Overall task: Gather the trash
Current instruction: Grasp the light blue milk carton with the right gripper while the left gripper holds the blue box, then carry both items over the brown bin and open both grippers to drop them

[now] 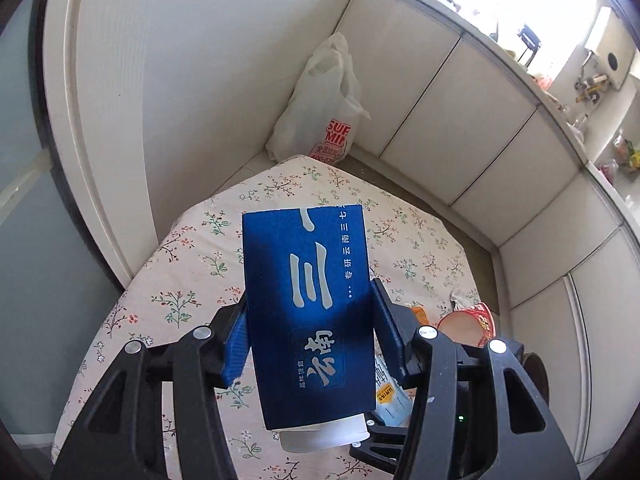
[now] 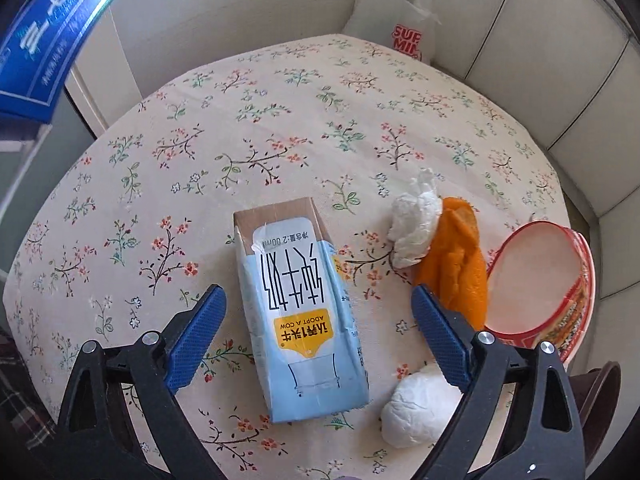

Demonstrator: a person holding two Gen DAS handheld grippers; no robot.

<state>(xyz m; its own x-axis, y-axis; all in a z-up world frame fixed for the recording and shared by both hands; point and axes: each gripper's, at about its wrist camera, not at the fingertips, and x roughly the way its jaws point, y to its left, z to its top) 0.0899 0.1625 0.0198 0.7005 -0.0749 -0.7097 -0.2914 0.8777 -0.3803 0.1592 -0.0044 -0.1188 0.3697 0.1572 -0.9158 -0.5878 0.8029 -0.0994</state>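
My left gripper [image 1: 309, 334] is shut on a blue paper cup [image 1: 310, 312] with white characters, held upside down in the air above the floral tablecloth [image 1: 192, 276]. The same blue cup [image 2: 44, 52] shows at the upper left of the right wrist view. My right gripper [image 2: 316, 332] stands open over a light-blue milk carton [image 2: 298, 320] lying flat on the cloth; its blue pads [image 2: 196, 334] flank the carton without touching it. To the carton's right lie a crumpled tissue [image 2: 414, 224], orange peel [image 2: 458, 256], a red instant-noodle bowl [image 2: 540, 284] on its side, and a second tissue ball [image 2: 416, 410].
A white plastic shopping bag [image 1: 320, 108] with red print stands on the floor behind the round table, against the white cabinet doors [image 1: 460, 120]. A brown stool [image 2: 600, 392] shows at the table's right edge. The left half of the tablecloth [image 2: 160, 160] holds nothing.
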